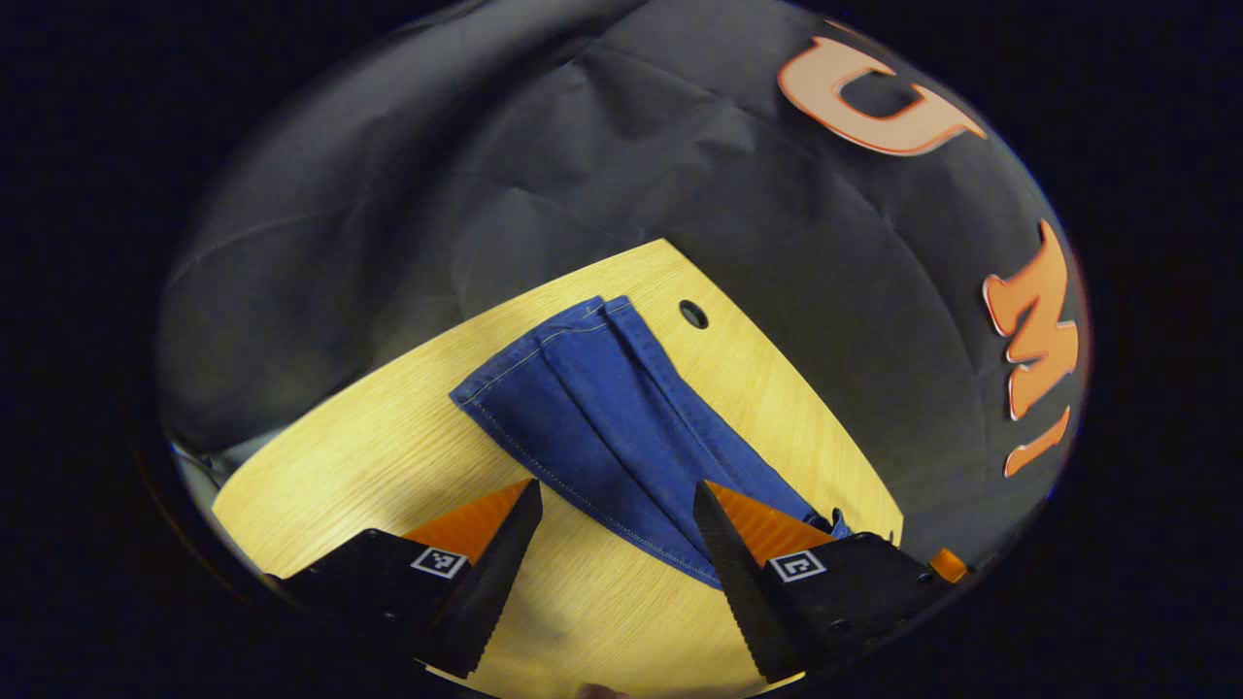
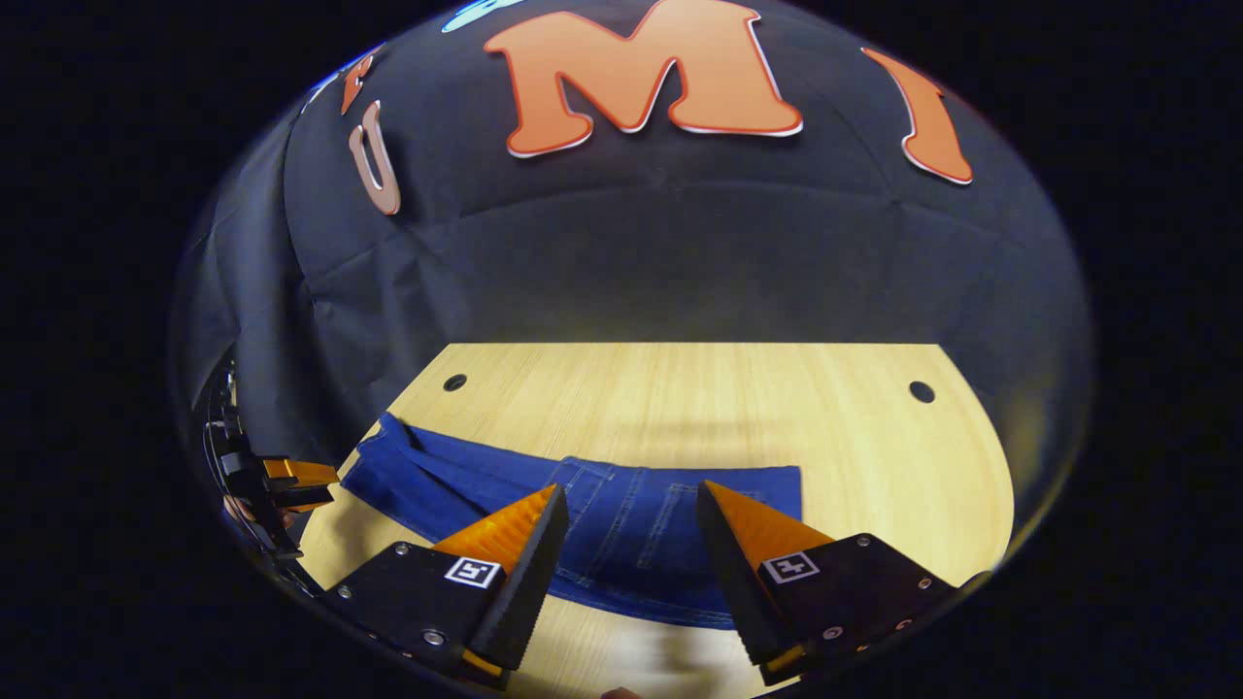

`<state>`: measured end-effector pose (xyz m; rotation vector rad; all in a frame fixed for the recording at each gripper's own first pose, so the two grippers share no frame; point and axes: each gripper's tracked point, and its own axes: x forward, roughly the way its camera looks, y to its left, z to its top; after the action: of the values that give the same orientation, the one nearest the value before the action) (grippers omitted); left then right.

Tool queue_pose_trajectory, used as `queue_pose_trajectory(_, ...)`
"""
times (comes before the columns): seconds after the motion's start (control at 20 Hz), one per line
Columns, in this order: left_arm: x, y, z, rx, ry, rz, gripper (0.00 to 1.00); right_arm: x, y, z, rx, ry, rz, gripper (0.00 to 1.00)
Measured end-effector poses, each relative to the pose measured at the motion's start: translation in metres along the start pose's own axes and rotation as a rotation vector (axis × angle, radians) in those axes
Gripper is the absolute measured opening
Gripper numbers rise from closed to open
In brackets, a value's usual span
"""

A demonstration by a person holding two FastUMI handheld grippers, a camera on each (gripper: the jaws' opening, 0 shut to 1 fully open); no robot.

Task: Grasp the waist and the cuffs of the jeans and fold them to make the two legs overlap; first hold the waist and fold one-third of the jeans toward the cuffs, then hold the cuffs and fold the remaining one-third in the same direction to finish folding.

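Jeans laid flat on the worktop, both tongs spread above them.

The worktop (image 2: 777, 408) is seen ahead of and beneath both tongs, and the jeans (image 2: 621, 524) are spread flat on it, already doubled lengthwise so that one leg is judged to lie on the other. Ahead of the left tongs (image 1: 617, 544) the cuffs (image 1: 544, 359) are seen; between the fingers of the right tongs (image 2: 631, 549) the waist (image 2: 680, 505) is seen. Both tongs are held spread, nothing being pinched. The denim is judged soft but fairly heavy, apt to sag and drag; the waist is best taken at its thick band, through all layers.
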<state>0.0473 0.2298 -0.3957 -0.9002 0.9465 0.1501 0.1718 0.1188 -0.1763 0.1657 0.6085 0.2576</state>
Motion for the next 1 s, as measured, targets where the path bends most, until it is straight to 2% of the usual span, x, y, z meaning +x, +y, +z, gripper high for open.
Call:
queue_pose_trajectory(0.25, 0.036, 0.024, 0.001, -0.16, 0.045, -0.014, 0.97, -0.016, -0.026, 0.011, 0.027, -0.033, -0.058, 0.84)
queue_pose_trajectory(0.45, 0.048, 0.037, 0.013, -0.249, 0.026, -0.048, 0.95, -0.023, -0.034, 0.013, 0.037, -0.04, -0.083, 0.84)
queue_pose_trajectory(0.6, 0.058, 0.034, 0.025, -0.267, 0.011, -0.089, 0.92, -0.024, -0.034, 0.011, 0.043, -0.035, -0.089, 0.84)
queue_pose_trajectory(0.65, 0.064, 0.03, 0.026, -0.265, 0.014, -0.103, 0.88, -0.024, -0.033, 0.011, 0.045, -0.031, -0.091, 0.84)
queue_pose_trajectory(0.95, 0.086, 0.01, 0.04, -0.285, 0.0, -0.156, 0.88, -0.029, -0.035, 0.011, 0.048, -0.027, -0.101, 0.84)
queue_pose_trajectory(1.0, 0.091, 0.005, 0.038, -0.325, 0.021, -0.164, 0.87, -0.03, -0.037, 0.012, 0.044, -0.031, -0.107, 0.84)
